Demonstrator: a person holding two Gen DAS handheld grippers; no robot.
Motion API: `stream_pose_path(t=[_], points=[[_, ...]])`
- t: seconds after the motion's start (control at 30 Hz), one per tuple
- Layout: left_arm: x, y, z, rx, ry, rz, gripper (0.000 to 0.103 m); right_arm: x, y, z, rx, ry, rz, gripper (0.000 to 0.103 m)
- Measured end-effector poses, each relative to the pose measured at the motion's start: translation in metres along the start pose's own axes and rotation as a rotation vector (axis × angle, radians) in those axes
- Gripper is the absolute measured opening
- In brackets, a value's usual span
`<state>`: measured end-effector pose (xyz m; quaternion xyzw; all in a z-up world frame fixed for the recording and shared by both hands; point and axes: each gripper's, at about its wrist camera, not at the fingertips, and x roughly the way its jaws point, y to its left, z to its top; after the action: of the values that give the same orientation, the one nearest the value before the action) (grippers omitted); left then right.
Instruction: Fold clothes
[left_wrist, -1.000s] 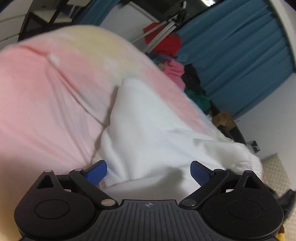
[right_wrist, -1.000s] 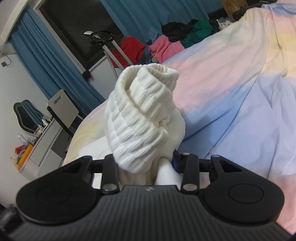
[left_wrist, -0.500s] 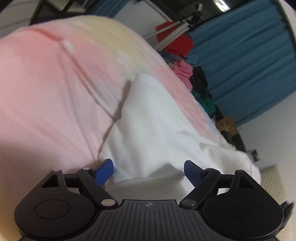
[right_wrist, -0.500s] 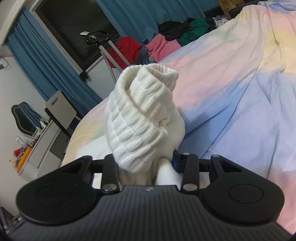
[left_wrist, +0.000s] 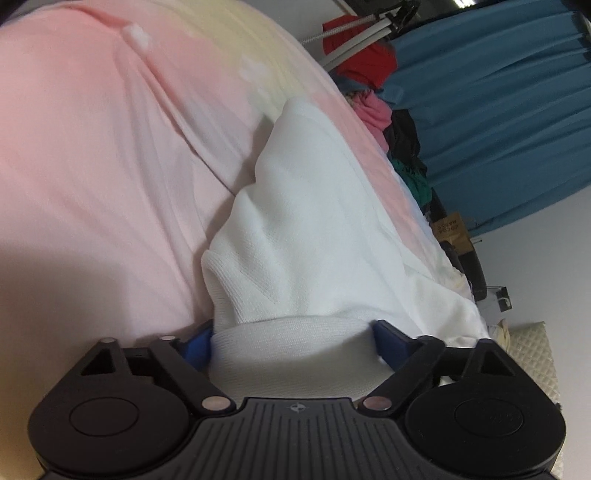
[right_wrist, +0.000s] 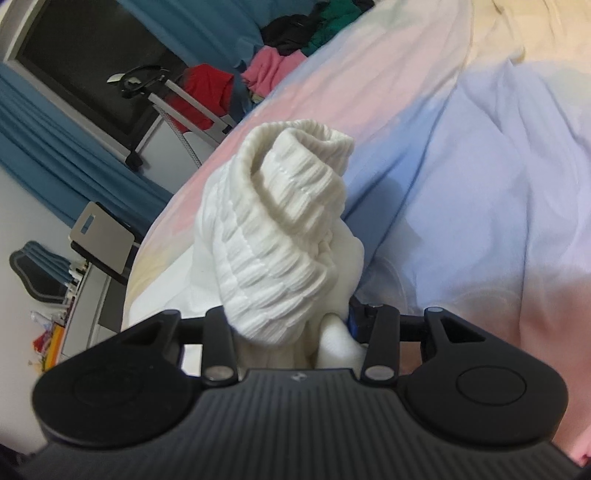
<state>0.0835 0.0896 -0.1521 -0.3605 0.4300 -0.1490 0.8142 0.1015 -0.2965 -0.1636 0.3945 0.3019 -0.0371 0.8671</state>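
A white knit garment lies bunched on a pastel pink, yellow and blue bedsheet. Its folded hem fills the gap between the blue pads of my left gripper. The jaws are closing and both pads touch the cloth. In the right wrist view my right gripper is shut on a rolled, ribbed white cuff of the garment, which stands up in front of the camera. The cuff hides the left finger; the blue right pad presses against the fabric.
A heap of pink, red, black and green clothes lies past the bed's far edge, by blue curtains and a metal stand. A chair and a desk stand to the left. A quilted cushion lies near the left gripper.
The left jaws have narrowed until the pads meet the white hem, and the gripper has rolled. The right gripper has rolled and sunk a little, with the cuff still in its grip.
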Motion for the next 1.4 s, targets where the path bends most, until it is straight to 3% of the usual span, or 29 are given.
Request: stream_pose_path(t=[0.1,0.33,0.5,0.6,0.8,0.97,1.07,1.23,1.4], points=[[-0.006,-0.003,0.000,0.020,-0.016,0.004,0.073,-0.008,0.008,0.000,-0.017,-0.032,0.024,0.041],[-0.041,-0.031,0.014,0.074,-0.102,-0.079,0.051,-0.037,0.031,0.009,-0.045,-0.092,0.133,0.038],[-0.062,-0.086,0.034,0.124,-0.157,-0.154,0.044,-0.059,0.038,0.037,0.021,-0.123,0.221,0.037],[-0.052,-0.140,0.047,0.195,-0.160,-0.168,0.041,-0.076,0.038,0.066,0.035,-0.154,0.258,0.037],[0.037,-0.261,0.071,0.301,-0.117,-0.261,0.040,-0.113,0.017,0.163,0.034,-0.278,0.242,0.037],[0.157,-0.354,0.070,0.384,-0.099,-0.325,0.040,-0.121,-0.030,0.250,0.063,-0.375,0.143,0.037],[0.234,-0.382,0.055,0.427,-0.080,-0.331,0.040,-0.109,-0.071,0.284,0.097,-0.412,0.095,0.037],[0.326,-0.358,0.012,0.512,0.024,-0.274,0.040,-0.067,-0.152,0.282,0.189,-0.407,-0.011,0.037],[0.337,-0.278,-0.023,0.595,0.090,-0.261,0.045,-0.042,-0.215,0.207,0.288,-0.382,-0.038,0.039]])
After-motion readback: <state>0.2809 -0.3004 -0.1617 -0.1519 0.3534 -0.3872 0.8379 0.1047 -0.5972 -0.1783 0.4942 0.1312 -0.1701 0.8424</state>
